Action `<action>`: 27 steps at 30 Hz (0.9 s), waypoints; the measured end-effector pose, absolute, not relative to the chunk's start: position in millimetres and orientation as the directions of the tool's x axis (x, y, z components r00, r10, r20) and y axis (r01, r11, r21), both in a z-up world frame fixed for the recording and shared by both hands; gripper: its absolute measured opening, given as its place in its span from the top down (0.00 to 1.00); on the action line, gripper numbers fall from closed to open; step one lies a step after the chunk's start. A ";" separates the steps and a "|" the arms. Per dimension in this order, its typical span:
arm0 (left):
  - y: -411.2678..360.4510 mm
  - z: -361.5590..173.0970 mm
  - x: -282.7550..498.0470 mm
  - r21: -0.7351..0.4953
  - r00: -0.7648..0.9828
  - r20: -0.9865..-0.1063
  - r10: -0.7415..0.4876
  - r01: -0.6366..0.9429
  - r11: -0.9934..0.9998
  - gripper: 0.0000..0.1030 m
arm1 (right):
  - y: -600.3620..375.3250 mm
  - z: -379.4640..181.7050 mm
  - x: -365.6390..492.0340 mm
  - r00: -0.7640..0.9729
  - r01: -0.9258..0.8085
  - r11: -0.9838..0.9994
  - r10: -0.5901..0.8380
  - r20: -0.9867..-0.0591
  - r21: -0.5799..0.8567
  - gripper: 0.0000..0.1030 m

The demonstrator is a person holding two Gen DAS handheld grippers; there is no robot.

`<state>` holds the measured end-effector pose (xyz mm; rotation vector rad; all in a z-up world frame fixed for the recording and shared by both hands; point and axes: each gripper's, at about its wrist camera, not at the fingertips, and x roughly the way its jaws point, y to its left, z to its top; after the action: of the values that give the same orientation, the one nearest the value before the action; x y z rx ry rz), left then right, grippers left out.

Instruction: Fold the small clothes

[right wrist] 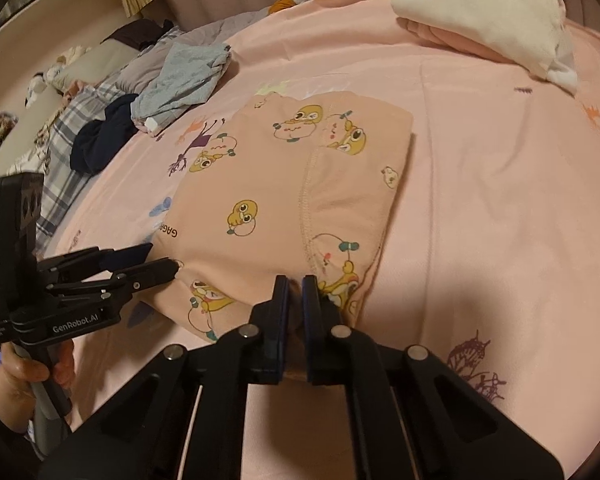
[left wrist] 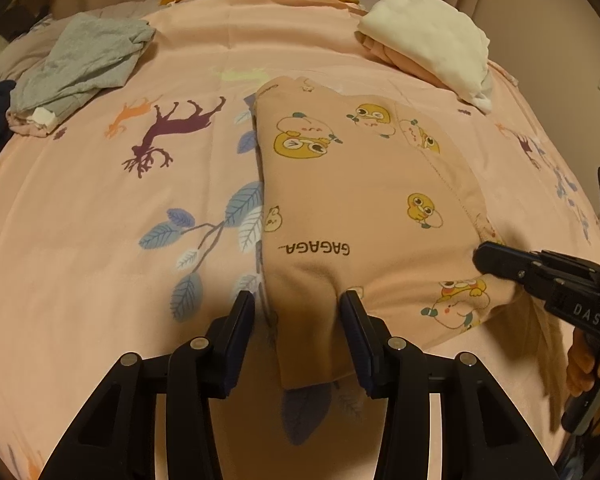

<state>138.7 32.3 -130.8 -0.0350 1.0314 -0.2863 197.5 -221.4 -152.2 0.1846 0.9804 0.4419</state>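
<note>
The right gripper [right wrist: 295, 292] pinches the shorts' [left wrist: 364, 200] hem; the left gripper [left wrist: 297, 308], open, seemingly straddles it. Lift both evenly.

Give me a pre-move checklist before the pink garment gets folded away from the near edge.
1. Right gripper shut on the garment hem: ok.
2. Left gripper closed on the fabric: not ok; jaws are apart around a bunched edge.
3. Far half of the garment flat on the sheet: ok.
4. Landing area short of the white pile: ok.
5. Gray clothes apart from the garment: ok.
</note>
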 end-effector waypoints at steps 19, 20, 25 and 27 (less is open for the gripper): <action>36.2 -123.1 131.3 -0.152 0.498 -0.837 -0.229 0.191 0.970 0.56 | -222.9 -146.9 189.6 0.477 -0.255 0.898 0.439 -0.761 0.358 0.90; 36.4 -121.9 130.0 -0.152 0.498 -0.837 -0.228 0.188 0.970 0.56 | -223.6 -146.2 188.4 0.479 -0.251 0.900 0.436 -0.762 0.357 0.89; 36.6 -111.8 120.9 -0.142 0.511 -0.832 -0.216 0.179 0.973 0.56 | -225.9 -136.5 178.1 0.497 -0.240 0.908 0.418 -0.760 0.343 0.74; 36.1 -107.0 117.4 -0.141 0.515 -0.830 -0.214 0.178 0.974 0.53 | -225.1 -130.8 173.8 0.509 -0.238 0.916 0.402 -0.761 0.324 0.63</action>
<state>117.4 36.1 -107.0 -0.0394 1.0020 -0.2357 173.8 -225.1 -130.8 0.1860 0.9632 0.3880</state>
